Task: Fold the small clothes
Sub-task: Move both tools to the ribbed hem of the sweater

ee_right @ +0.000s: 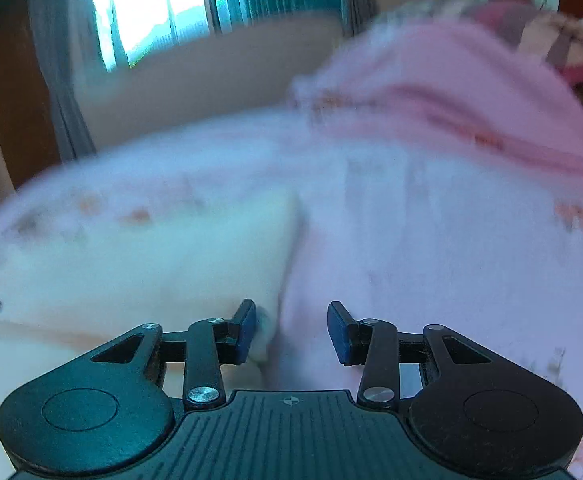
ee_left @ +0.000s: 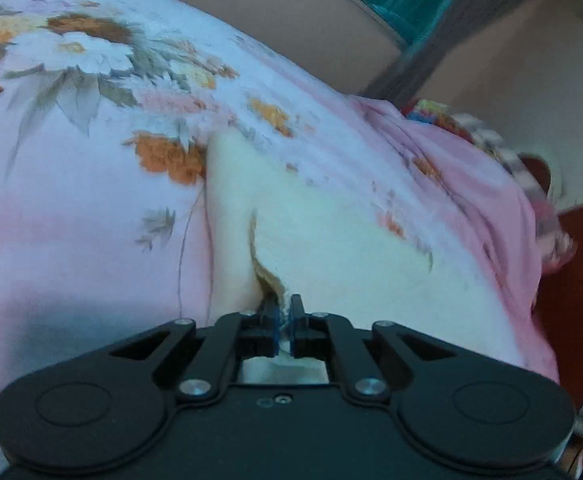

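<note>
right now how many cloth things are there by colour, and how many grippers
cream garment: 1
pink floral sheet: 1
multicoloured patterned cloth: 1
grippers: 2, the left gripper and the right gripper
total: 5

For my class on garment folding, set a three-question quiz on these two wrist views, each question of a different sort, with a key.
1. True or false: the left gripper is shut on the edge of the cream garment.
2. Multiple choice: the jaws of the right gripper stand
A. pressed tight together
B. apart, with no cloth clamped between them
C. out of view
3. Fill in: the cream garment lies on a pink bedsheet printed with ____.

Key:
1. True. Cream cloth shows pinched between the closed pads.
2. B. The left pad touches the garment's edge, but the gap is open.
3. Flowers.
</note>
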A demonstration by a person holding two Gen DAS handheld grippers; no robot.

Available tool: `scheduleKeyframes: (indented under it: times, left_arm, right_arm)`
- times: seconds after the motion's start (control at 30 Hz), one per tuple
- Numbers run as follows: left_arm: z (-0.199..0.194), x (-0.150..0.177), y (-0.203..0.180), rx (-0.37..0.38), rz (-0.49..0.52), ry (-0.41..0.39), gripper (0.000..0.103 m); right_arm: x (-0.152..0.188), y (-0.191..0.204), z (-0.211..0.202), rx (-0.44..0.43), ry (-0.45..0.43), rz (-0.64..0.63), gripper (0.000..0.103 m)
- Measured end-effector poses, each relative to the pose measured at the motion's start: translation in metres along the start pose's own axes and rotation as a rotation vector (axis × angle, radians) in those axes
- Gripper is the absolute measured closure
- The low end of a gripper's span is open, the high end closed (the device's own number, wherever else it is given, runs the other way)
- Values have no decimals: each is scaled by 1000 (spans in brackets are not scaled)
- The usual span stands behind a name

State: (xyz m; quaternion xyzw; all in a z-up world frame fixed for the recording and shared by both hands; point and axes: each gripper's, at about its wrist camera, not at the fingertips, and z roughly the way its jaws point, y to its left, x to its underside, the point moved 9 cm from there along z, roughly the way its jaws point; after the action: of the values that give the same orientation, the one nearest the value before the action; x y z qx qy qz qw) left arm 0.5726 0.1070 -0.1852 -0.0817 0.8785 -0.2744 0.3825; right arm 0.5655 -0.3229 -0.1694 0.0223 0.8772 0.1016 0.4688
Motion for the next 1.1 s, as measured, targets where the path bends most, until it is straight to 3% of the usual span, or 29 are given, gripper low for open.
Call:
scheduleKeyframes:
  times: [0.07, 0.13, 0.17, 0.2, 0.23, 0.27, 0.3, 0.33, 0.4, 0.5, 0.57, 0.67, 0.7, 0.8, 0.9, 1.1]
  left_arm:
    - [-13, -8, -10, 2, 40, -49, 99]
    - [-25, -18, -15, -29, 65, -131, 68]
    - [-24, -22, -16, -74, 93, -152, 33]
    - [-18, -23, -15, -134, 126, -153, 20]
    - [-7, -19, -15, -183, 167, -113, 24]
    - [9, -10, -14, -247, 239, -24, 23]
    - [15, -3, -18, -297, 340, 2, 22]
    - [16, -3, -23, -317, 381, 1, 22]
    - [0, -4, -26, -340, 391, 11, 21]
    - [-50, 0, -29, -377, 426, -88, 16]
    - [-95, 25, -28, -371, 454, -106, 15]
    - [-145, 75, -23, -356, 456, -19, 15]
    - [-167, 97, -20, -361, 452, 4, 15]
    - [-220, 153, -20, -407, 471, 21, 15]
    - [-261, 197, -39, -426, 552, -19, 15]
    - [-283, 250, -61, -378, 597, 21, 15]
  right_arm:
    - [-17, 0, -13, -9, -83, 16, 62]
    - [-36, 4, -21, -40, -166, 18, 62]
    - [-43, 7, -17, -42, -177, 12, 62]
    - [-45, 9, -3, -32, -145, 0, 62]
    - [-43, 10, 14, -9, -85, -11, 62]
    - [-29, 7, 44, 31, 69, -21, 62]
    - [-23, 7, 52, 38, 101, -22, 62]
    - [-26, 7, 51, 44, 97, -27, 62]
    - [-29, 6, 36, 49, 108, -19, 61]
    - [-25, 3, -22, 17, 6, -23, 61]
    - [-6, 2, -64, -31, 7, -38, 61]
    - [38, 1, -130, -106, 42, -16, 34]
    - [51, 2, -148, -111, 43, -3, 32]
    - [97, 4, -215, -118, 48, 42, 32]
    - [132, 13, -262, -142, 52, 110, 32]
    - [170, 24, -315, -178, 78, 215, 32]
